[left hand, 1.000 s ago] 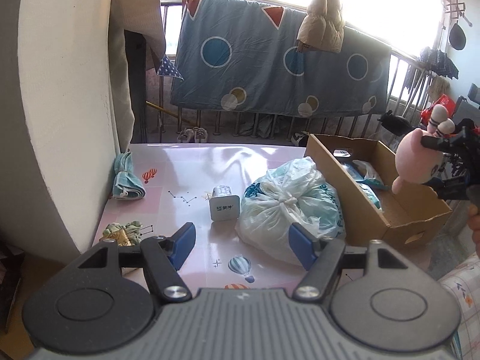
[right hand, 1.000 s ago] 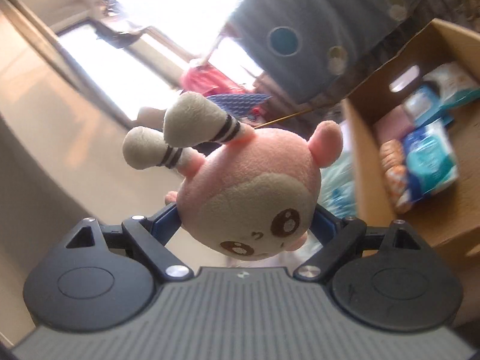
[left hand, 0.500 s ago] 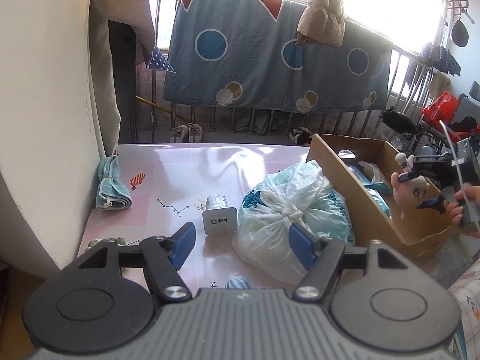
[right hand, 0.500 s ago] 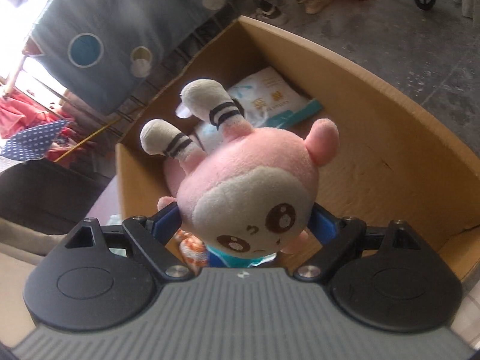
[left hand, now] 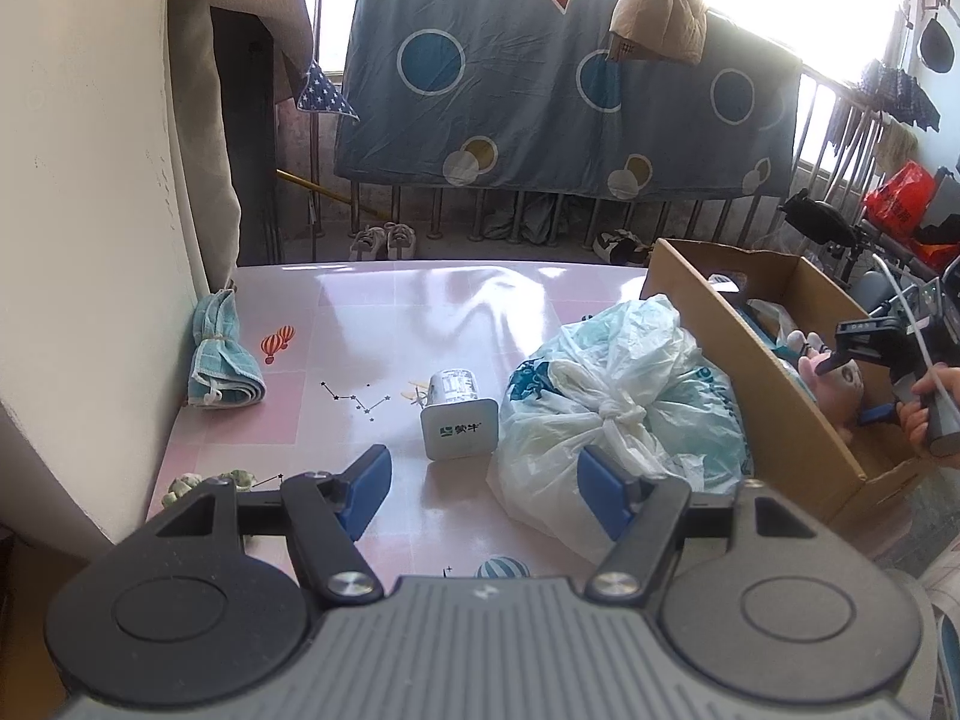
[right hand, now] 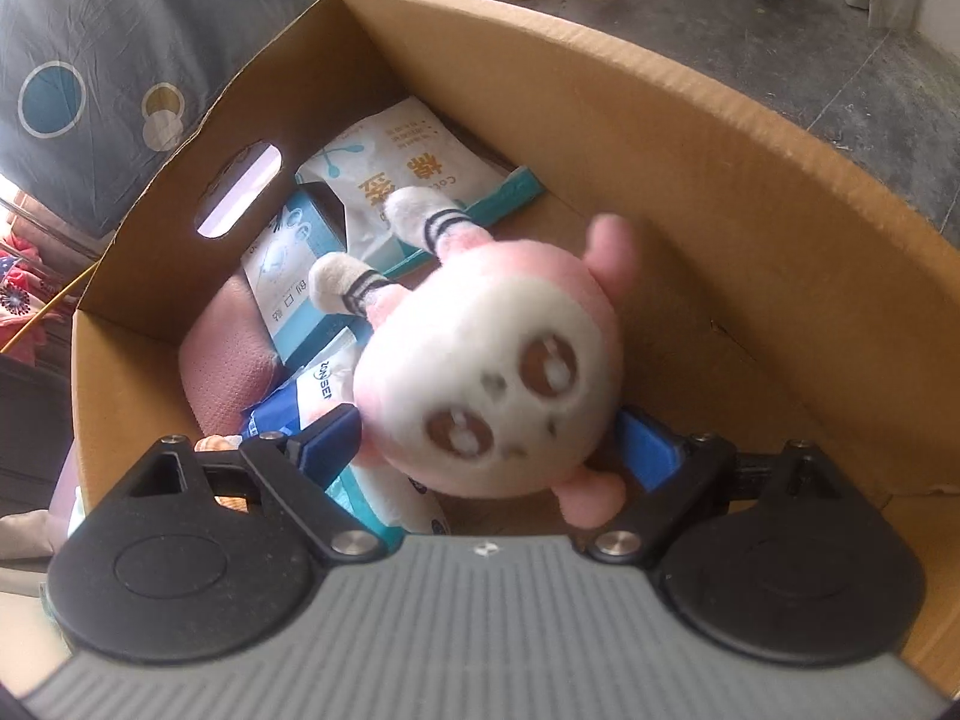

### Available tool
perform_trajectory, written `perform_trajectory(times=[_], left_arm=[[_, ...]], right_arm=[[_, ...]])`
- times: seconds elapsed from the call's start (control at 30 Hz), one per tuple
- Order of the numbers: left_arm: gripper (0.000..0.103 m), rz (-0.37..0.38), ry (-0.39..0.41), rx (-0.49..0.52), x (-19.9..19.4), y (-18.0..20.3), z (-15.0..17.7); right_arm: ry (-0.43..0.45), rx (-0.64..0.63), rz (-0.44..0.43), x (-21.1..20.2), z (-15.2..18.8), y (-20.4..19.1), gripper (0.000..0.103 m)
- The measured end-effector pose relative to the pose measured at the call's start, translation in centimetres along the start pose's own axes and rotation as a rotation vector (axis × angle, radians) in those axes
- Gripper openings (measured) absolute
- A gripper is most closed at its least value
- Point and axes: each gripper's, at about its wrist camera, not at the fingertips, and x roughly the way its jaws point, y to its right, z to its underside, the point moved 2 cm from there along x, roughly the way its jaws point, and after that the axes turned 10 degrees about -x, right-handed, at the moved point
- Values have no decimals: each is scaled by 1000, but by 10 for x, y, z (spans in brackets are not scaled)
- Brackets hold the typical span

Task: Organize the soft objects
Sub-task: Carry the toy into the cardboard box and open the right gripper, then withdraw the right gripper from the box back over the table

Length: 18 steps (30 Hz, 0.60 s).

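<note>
- Right wrist view: right gripper [right hand: 489,426] points steeply down into the cardboard box [right hand: 690,138], pink plush toy [right hand: 492,372] between its blue pads, head toward the camera, striped feet toward the box floor. Toy is blurred; jaws look set wide around it, and whether the pads press on it can't be told.
- Step in hand, by the look of it: dropping the plush into the box w/ the other soft goods — tissue packs [right hand: 396,180], a pink cushion [right hand: 222,360] already lie along the left side.
- Next move likely calls for a clean let-go, then a straight lift out so the pads don't drag the toy back up.
- Room: bare cardboard floor on the box's right half, just under the toy; right wall and near rim close by, so little sideways slack for the fingers.
- Left wrist view: left gripper [left hand: 483,489] hovers over the pink table [left hand: 456,312], jaws apart, nothing between them.
- Ahead of it: tied plastic bag [left hand: 618,402] touching the box's side wall, a white carton [left hand: 459,420] just beside the bag, a rolled blue towel [left hand: 222,354] near the wall at left.
- Bag looks the nearest soft item left; its spot against the box leaves approach room from the carton side only, and the carton could tip if nudged.
</note>
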Motion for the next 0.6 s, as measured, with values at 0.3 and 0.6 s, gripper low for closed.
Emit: perform_trajectory(times=[0.3, 0.6], left_arm=[[72, -76, 2, 6, -6, 0, 1], [80, -184, -9, -22, -14, -14, 2]], right_arm=[[75, -6, -95, -54, 17, 5, 94], [172, -116, -181, -108, 34, -14, 94]])
